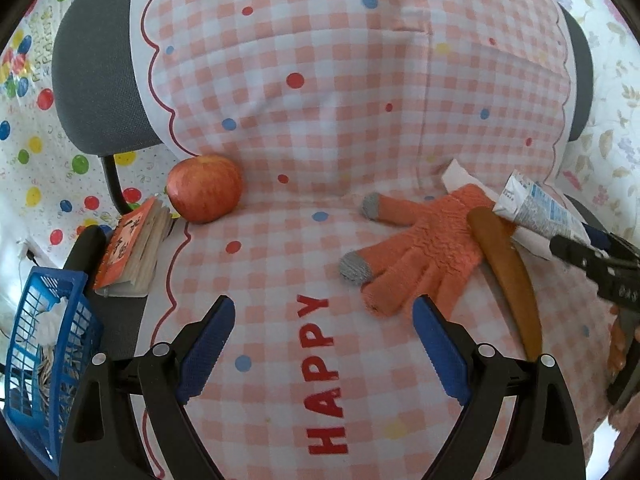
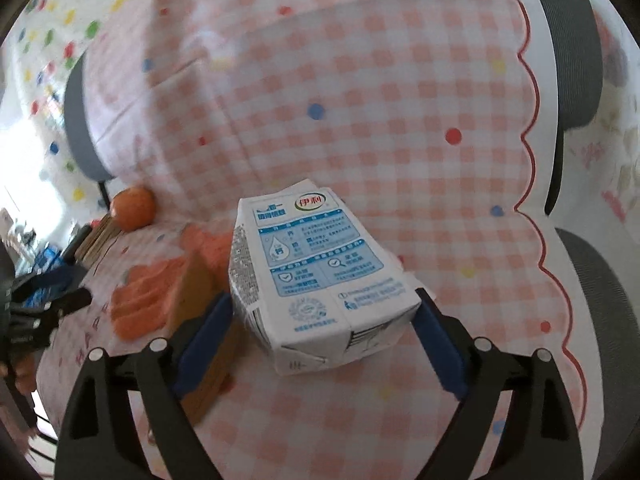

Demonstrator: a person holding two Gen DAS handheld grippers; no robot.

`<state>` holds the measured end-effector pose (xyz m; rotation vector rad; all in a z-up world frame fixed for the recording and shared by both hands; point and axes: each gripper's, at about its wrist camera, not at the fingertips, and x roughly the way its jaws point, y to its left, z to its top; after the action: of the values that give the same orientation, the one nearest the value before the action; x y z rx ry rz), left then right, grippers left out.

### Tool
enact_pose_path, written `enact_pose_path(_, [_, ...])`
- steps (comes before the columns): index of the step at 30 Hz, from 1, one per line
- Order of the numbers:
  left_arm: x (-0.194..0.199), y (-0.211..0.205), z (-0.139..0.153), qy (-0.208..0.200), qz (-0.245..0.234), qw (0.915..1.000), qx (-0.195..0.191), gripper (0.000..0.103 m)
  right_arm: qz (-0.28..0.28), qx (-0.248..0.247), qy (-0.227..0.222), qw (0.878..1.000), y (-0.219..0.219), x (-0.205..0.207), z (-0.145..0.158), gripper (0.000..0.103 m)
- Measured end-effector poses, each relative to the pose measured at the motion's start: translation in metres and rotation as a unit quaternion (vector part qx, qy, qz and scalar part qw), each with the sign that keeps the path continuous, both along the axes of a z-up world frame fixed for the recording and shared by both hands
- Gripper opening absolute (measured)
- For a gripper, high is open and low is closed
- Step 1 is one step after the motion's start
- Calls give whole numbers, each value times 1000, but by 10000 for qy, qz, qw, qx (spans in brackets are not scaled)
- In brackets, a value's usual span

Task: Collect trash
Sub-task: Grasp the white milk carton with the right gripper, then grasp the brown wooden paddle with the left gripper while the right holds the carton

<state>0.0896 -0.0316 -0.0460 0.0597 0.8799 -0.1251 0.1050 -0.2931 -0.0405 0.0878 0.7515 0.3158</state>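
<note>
- A white and blue milk carton (image 2: 320, 276), crumpled and lying on its side on the checked cloth (image 2: 400, 140), sits between blue pads.
- A blue basket (image 1: 44, 360) holds white crumpled scraps.

- The checked cloth (image 1: 320, 120) carries the word "HAPPY" in red capitals, running up its length.
- The milk carton (image 2: 316, 280) shows a round green-rimmed logo with the red characters "伊利" near its top edge; the blue panels of small print below are too fine to read.
- The small orange booklet (image 1: 128, 248) has large dark characters on its cover, not legible.
- The balloon-patterned sheet (image 1: 36, 20) bears faint lettering, unreadable.
</note>
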Motion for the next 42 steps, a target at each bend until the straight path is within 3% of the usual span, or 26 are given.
enact_pose_path(7, [-25, -29, 2, 22, -379, 9992, -93, 90, -534, -520, -177, 9971, 10, -50, 14, 86])
enact_pose_path(16, [-26, -91, -5, 81, -1036, 9935, -457, 87, -1405, -657, -557, 9863, -35, -112, 38, 85])
enact_pose_path(18, [-18, -102, -8, 142, -1091, 9924, -556, 73, -1513, -651, -599, 9845, -45, -120, 43, 85])
enact_pose_path(19, [-14, -108, -10, 187, -1096, 9923, -547, 72, -1544, -626, -617, 9841, -48, -123, 45, 85])
enact_pose_path(23, [4, -126, -22, 366, -1022, 9934, -359, 51, -1629, -519, -685, 9829, -62, -133, 47, 84])
enact_pose_path(28, [12, -145, -26, 245, -1177, 9925, -206, 35, -1670, -419, -674, 9828, -69, -137, 45, 83])
enact_pose_path(32, [4, -141, -14, 171, -1346, 9888, -621, 15, -1671, -357, -643, 9832, -71, -140, 44, 82])
enact_pose_path(36, [-23, -122, 17, -154, -1520, 9826, -1055, 14, -1673, -209, -680, 9833, -72, -148, 47, 81])
enact_pose_path(40, [-48, -112, 34, -271, -1611, 9811, -1036, 14, -1704, -140, -703, 9828, -71, -152, 49, 81])
enact_pose_path(42, [-64, -111, 39, -331, -1578, 9837, -798, 14, -1711, -127, -688, 9828, -67, -155, 50, 80])
